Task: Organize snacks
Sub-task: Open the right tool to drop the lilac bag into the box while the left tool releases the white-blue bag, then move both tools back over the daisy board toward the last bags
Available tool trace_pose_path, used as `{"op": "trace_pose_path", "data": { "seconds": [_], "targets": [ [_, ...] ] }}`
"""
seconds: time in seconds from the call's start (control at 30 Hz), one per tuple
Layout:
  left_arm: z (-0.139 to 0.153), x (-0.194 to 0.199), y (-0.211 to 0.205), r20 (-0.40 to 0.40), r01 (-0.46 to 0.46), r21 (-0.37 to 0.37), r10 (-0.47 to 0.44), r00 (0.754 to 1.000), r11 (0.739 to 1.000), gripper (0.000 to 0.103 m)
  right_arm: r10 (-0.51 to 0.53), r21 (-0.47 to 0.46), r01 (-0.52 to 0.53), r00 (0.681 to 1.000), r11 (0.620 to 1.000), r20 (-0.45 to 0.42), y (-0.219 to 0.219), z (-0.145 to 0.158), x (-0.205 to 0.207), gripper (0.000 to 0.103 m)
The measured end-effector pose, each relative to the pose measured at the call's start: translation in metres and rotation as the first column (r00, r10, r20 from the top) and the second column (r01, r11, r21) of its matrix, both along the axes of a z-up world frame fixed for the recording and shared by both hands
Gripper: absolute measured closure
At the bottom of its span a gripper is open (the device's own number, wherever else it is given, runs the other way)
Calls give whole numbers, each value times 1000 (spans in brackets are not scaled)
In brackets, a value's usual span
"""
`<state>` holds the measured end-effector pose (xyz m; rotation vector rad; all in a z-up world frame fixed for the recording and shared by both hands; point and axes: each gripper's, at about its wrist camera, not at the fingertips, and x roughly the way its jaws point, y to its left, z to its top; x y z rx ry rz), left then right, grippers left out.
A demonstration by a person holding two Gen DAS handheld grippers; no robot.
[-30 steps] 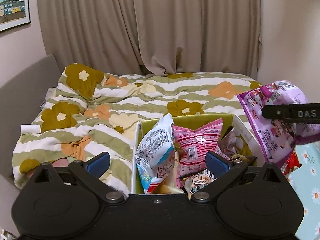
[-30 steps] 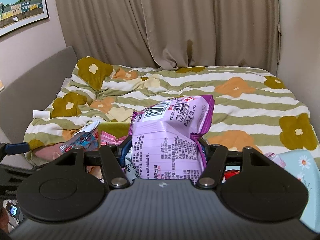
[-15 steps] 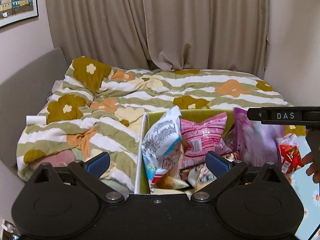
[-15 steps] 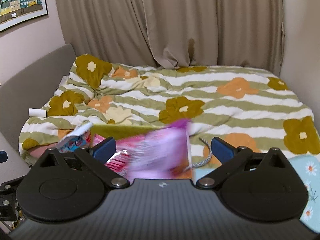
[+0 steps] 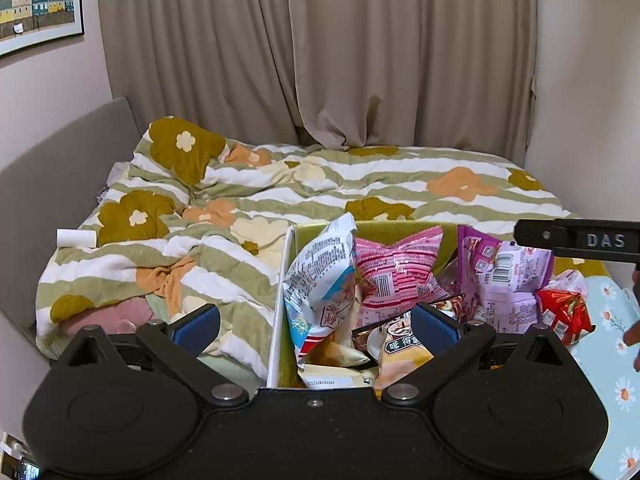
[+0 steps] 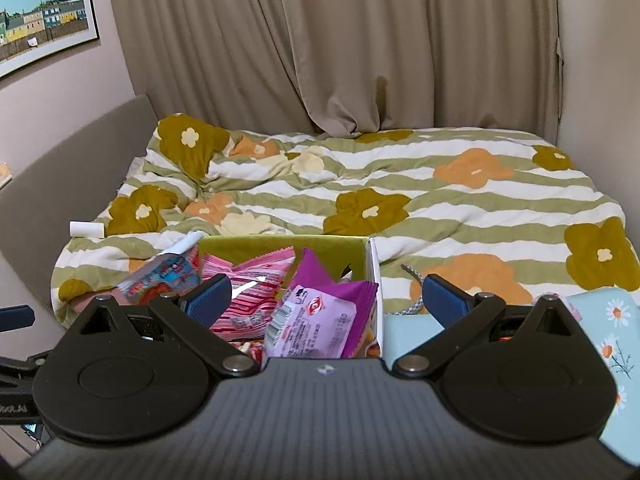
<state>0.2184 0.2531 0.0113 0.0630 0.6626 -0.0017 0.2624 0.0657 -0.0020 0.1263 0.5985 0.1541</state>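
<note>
I am looking along two handheld grippers toward a bed covered by a striped flowered quilt (image 5: 360,184), with beige curtains (image 5: 360,52) behind it. At the far left, a small white roll (image 5: 76,237) lies on the quilt near a grey headboard (image 5: 52,184). My left gripper (image 5: 316,322) hangs low in front of me, its blue-padded jaws spread wide and holding nothing. Between and beyond them stands an open box (image 5: 285,280) with a green lining, resting on the near edge of the bed. Inside it, from left to right, I see a white and blue packet (image 5: 320,276) standing upright, a pink striped packet (image 5: 394,268), and a purple packet (image 5: 504,276) leaning against the box's right side. Smaller wrappers fill the bottom of the box; I cannot name them all. A red packet (image 5: 564,312) sits at the right end, and I cannot tell whether it is in the box or just beside it. My right gripper (image 6: 326,300) hovers over the box's right end, jaws also wide apart and empty, with the purple packet lying below them. Further right is a pale blue daisy-printed cloth (image 6: 600,328). I judge the sorting well along: most snacks are boxed, and the red packet may be what remains.
</note>
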Motion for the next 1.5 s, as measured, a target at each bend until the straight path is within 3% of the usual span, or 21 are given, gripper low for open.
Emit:
{"op": "trace_pose_path", "data": {
  "seconds": [0.4, 0.6, 0.83, 1.13, 1.5],
  "targets": [
    [21, -27, -27, 45, 33, -20, -32, 998, 999, 0, -51, 28, 51, 999, 998, 11, -41, 32, -49, 0],
    [23, -40, -81, 54, 85, -41, -83, 995, 996, 0, -93, 23, 93, 996, 995, 13, -88, 33, -63, 0],
    [17, -40, -172, 40, 118, -62, -116, 992, 991, 0, -93, 29, 93, 996, 995, -2, -169, 25, -55, 0],
    [-18, -1, -266, -50, 85, -104, -91, 995, 991, 0, -31, 36, 34, 998, 999, -60, -261, -7, -13, 0],
    [-90, 74, -306, -165, -43, -144, 19, 986, 989, 0, 82, 101, -68, 986, 993, -145, -315, -73, 66, 0]
  ]
}}
